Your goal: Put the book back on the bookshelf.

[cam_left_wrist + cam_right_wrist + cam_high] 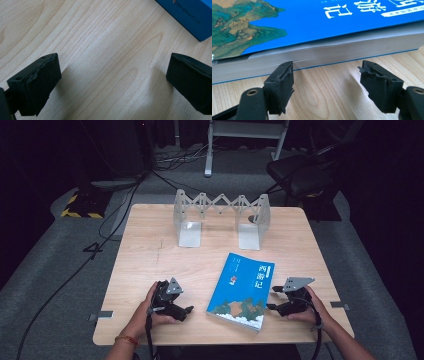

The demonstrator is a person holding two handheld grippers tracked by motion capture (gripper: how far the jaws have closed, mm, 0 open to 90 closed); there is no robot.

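A blue book is laid flat on the wooden table, between the two grippers. The right gripper is held just beside the book's page edge, jaws wide apart with only bare table between them. The left gripper is held wide too, over bare wood, a little apart from the book. A metal folding bookstand is seen at the far side. In the left gripper view the book is cut off at the corner, and its small writing cannot be read
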